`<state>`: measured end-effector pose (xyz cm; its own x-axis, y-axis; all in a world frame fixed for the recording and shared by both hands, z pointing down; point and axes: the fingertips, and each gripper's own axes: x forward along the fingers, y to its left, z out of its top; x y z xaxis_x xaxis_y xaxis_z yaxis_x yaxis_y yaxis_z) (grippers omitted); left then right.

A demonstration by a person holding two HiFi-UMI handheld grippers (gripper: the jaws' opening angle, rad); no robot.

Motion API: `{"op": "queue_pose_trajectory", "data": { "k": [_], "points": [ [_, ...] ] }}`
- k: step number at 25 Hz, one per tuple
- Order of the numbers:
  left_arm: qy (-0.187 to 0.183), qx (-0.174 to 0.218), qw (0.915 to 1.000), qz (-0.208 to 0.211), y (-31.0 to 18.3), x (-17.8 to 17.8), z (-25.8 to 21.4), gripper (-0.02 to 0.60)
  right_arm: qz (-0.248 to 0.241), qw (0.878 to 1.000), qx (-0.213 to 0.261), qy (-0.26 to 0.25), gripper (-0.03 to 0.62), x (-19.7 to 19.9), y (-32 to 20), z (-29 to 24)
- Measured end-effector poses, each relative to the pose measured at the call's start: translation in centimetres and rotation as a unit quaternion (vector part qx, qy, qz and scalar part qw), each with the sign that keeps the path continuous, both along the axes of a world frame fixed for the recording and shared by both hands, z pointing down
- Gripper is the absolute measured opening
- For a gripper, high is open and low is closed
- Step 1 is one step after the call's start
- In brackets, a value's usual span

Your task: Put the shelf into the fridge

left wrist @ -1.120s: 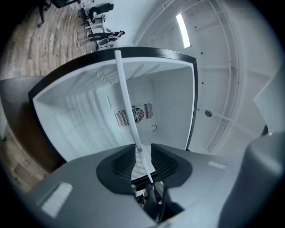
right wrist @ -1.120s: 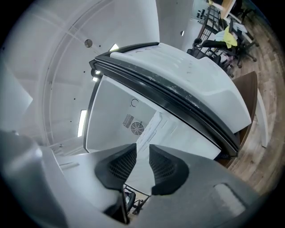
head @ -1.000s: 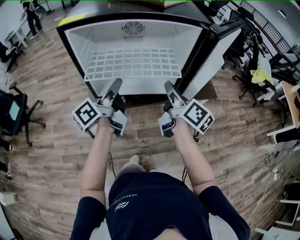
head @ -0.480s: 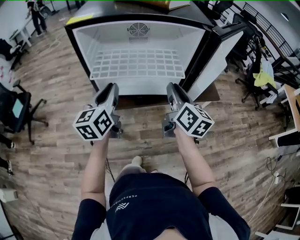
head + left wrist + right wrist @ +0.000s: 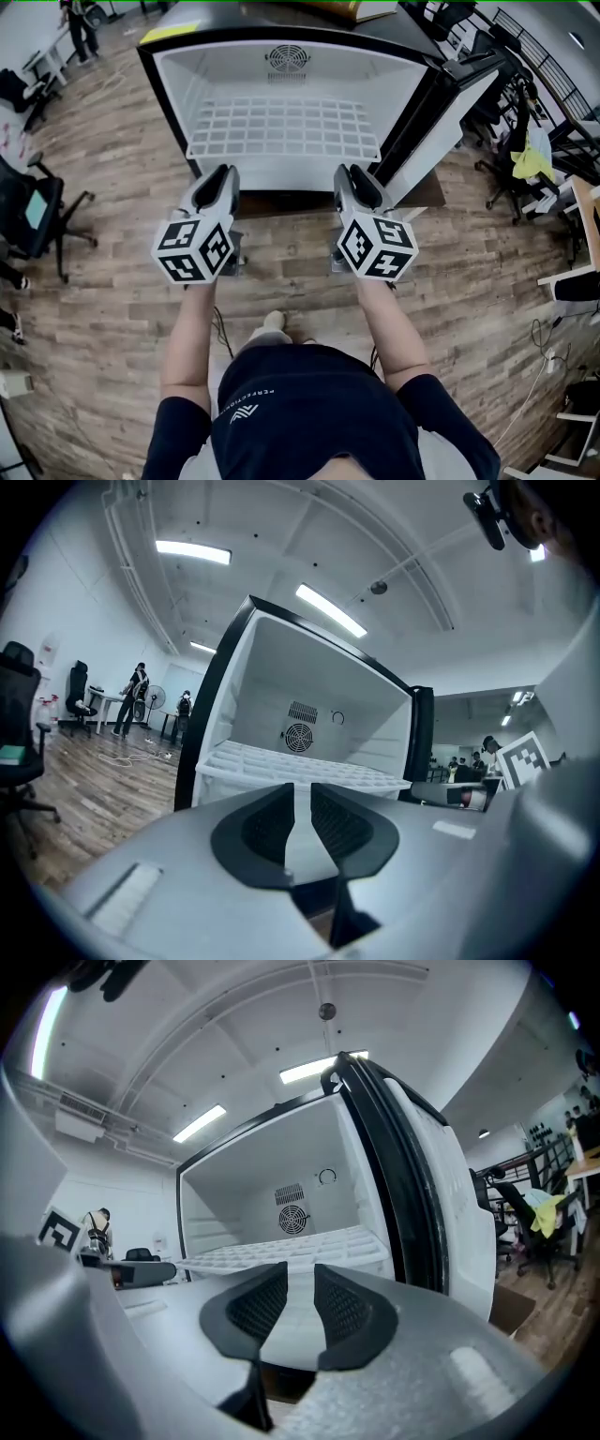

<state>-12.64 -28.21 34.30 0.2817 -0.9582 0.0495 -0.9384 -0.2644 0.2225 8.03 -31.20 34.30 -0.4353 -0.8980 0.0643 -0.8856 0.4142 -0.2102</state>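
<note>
Both tongs have drawn back from the shelf's front edge and tipped up, so the marker cubes now face the head camera where the hands showed a second ago. The left tongs and right tongs hover just in front of the fridge, apart from the shelf.

In the head view the left cube and right cube cover the hands, and only the grey backs of the tongs can be seen. In the left gripper view the left tongs stand slightly parted, with only white fridge showing through the narrow gap between the dark ribbed pads. The right tongs look the same, parted and empty.

The shelf is a white grid of small square cells with a plain front lip. It lies flat across the lower half of the white, smooth-walled cavity, below the round fan grille. How it seats on the side walls cannot be made out, and the tongs cover part of its front edge in both gripper views. The black-framed door stands open at the right, over a wood-plank floor.
</note>
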Motion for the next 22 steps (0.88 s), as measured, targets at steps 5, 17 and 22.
{"op": "queue_pose_trajectory", "data": {
  "k": [5, 17, 22],
  "points": [
    [-0.001, -0.008, 1.0, -0.004, -0.7, -0.5, 0.1, 0.071, 0.005, 1.0, 0.003, 0.012, 0.087, -0.4, -0.5, -0.1],
    [0.011, -0.012, 0.9998, -0.008, -1.9, -0.8, 0.5, 0.064, 0.008, 1.0, -0.001, 0.005, 0.07, -0.5, -1.3, -0.1],
    [0.003, -0.011, 0.9999, -0.009, -2.4, -0.8, 0.4, 0.06, 0.016, 1.0, 0.004, 0.008, 0.048, -0.3, -1.8, -0.2]
  ]
}}
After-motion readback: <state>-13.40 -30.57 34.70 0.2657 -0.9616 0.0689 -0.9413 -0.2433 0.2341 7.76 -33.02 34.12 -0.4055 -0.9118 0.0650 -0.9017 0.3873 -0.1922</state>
